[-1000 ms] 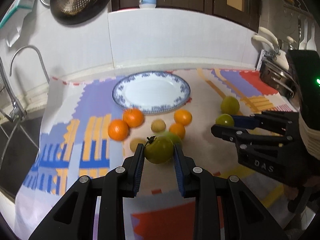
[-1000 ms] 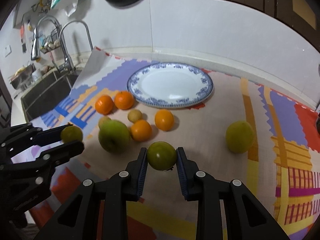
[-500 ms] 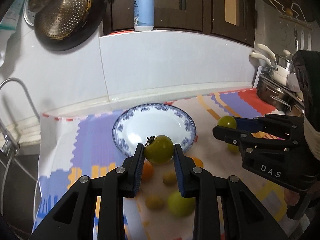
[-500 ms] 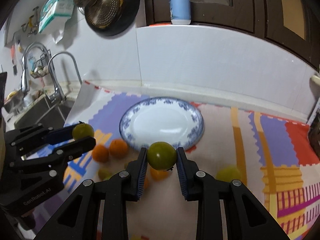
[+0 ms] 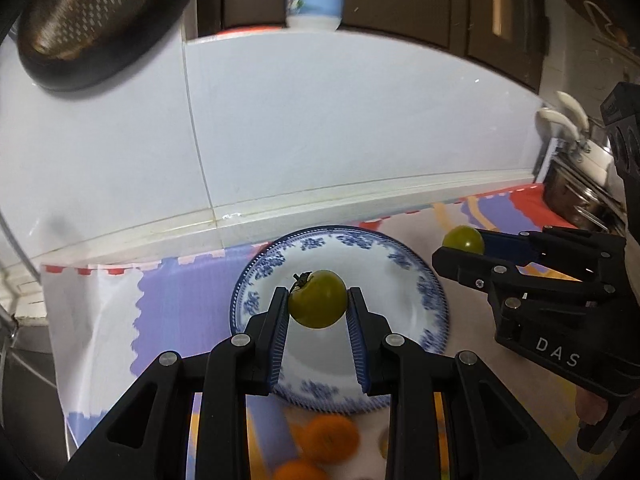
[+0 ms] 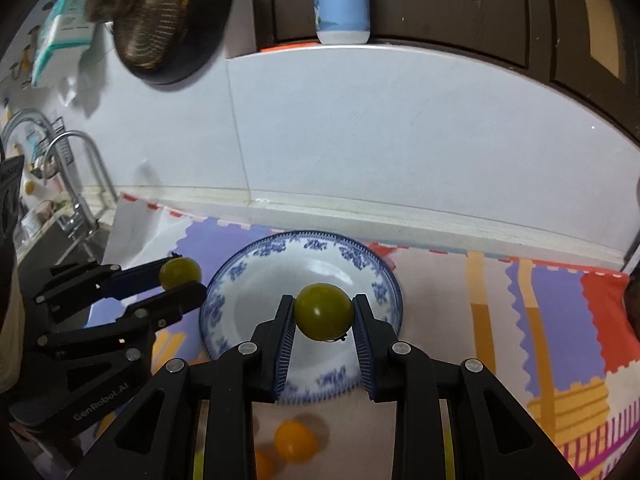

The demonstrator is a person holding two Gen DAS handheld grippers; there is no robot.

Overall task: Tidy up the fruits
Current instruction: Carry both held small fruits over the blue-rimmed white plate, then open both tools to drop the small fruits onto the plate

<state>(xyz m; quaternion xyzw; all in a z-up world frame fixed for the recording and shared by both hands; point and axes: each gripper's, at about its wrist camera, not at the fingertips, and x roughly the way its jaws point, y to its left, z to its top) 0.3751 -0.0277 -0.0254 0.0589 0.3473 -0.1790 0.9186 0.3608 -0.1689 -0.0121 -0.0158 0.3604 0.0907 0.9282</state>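
Note:
My left gripper (image 5: 318, 304) is shut on a green tomato (image 5: 318, 305) with a dark stem, held above the blue-and-white plate (image 5: 424, 292). My right gripper (image 6: 324, 314) is shut on a second green tomato (image 6: 324, 312), also over the plate (image 6: 244, 304). In the left wrist view the right gripper (image 5: 460, 245) comes in from the right with its tomato (image 5: 464, 240). In the right wrist view the left gripper (image 6: 180, 278) comes in from the left with its tomato (image 6: 180, 273). Oranges (image 5: 330, 438) (image 6: 295, 440) lie on the mat below the plate.
The plate sits on a colourful patterned mat (image 6: 552, 320) against a white tiled wall (image 5: 320, 128). A faucet (image 6: 76, 168) and sink are at the left. A strainer in a dark pan (image 6: 160, 20) hangs above; a bottle (image 6: 340, 0) stands on the ledge. Pots (image 5: 580, 188) are at the right.
Both grippers have carried their green tomatoes forward from above the loose fruit to above the plate. The oranges have dropped to the bottom of both views. Both grips stayed shut.

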